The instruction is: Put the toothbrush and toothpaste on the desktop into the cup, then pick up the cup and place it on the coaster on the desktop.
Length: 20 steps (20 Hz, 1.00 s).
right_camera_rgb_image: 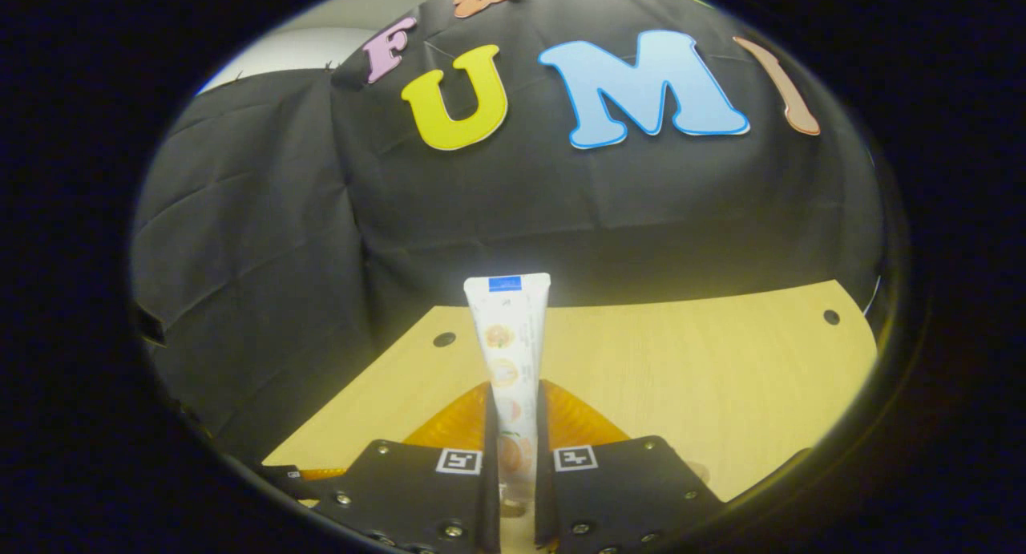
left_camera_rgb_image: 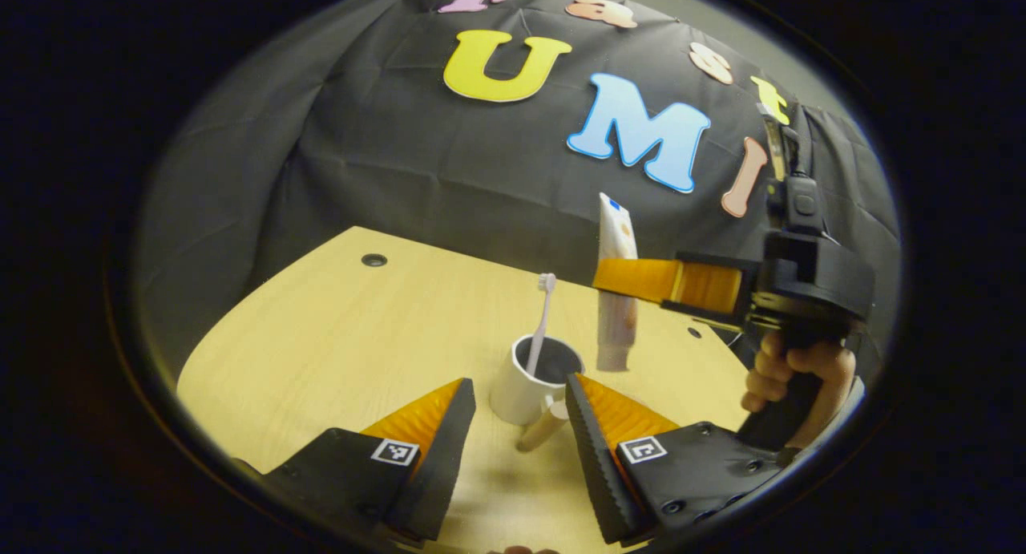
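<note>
The right gripper clamps the white toothpaste tube upright, long axis vertical, crimped end up, just above and beside the white ceramic cup on the pale wooden desk. A pink toothbrush stands inside, bristles up. The left gripper hangs wide open around the cup.

I'm seeing the pink toothbrush standing in the white ceramic cup on the pale wooden desktop, the white toothpaste tube hanging upright just right of it, above the desktop.
</note>
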Each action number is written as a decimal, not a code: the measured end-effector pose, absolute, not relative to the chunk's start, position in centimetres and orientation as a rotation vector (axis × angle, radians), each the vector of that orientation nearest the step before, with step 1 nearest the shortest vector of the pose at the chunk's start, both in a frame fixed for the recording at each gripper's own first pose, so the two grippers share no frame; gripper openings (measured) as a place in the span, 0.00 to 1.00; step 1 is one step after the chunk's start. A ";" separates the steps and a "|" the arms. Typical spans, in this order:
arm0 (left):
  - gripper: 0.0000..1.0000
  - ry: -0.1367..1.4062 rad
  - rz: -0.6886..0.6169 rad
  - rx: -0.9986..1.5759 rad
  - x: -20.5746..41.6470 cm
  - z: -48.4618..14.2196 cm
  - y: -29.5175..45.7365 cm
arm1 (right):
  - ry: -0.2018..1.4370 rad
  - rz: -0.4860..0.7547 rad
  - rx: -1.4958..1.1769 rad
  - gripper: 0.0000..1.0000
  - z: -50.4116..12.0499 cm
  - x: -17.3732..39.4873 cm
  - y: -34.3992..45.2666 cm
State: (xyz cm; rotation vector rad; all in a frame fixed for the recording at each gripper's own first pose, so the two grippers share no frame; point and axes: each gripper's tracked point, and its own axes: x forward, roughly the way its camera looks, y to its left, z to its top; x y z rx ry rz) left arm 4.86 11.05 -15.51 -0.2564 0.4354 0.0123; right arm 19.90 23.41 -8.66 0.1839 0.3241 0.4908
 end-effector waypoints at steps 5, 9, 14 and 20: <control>0.79 0.449 0.023 -0.264 3.4 -16.1 12.3 | 0.306 0.481 0.154 0.18 -9.7 22.0 25.5; 0.76 0.470 0.046 -0.294 2.4 -17.1 13.4 | 0.309 0.483 0.095 0.21 -11.4 22.3 26.5; 0.76 0.491 0.055 -0.301 2.1 -17.9 14.0 | 0.279 0.479 0.034 0.26 -11.8 21.8 26.9; 0.76 0.497 0.050 -0.304 2.5 -18.1 14.0 | 0.258 0.466 -0.014 0.51 -11.5 21.2 26.2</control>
